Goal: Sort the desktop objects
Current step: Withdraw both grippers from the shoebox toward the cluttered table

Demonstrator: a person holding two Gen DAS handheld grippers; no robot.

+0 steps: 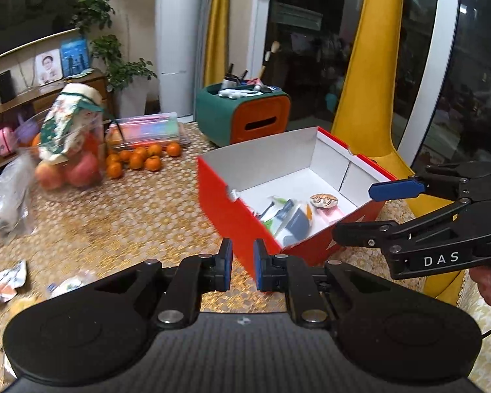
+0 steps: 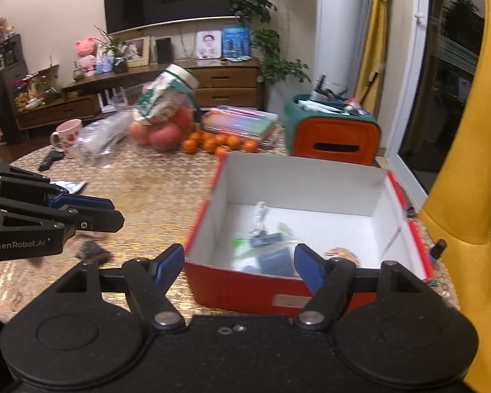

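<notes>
Both hand-held grippers empty near the red box

Left wrist view: our left hand-held gripper [image 1: 243, 263] sits nearly closed, empty, low centre; red box [image 1: 245, 196] mid-frame on the desk [image 1: 114, 216].
Right wrist view: our right hand-held gripper [image 2: 239, 262] gapes empty over it; wrappers [image 2: 70, 186] at left could be overlooked.

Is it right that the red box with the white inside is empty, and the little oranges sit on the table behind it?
Not quite. The red box is not empty: several small packets and bits lie on its white floor, as the right wrist view shows. The rest holds: the little oranges do sit on the table behind it.
</notes>
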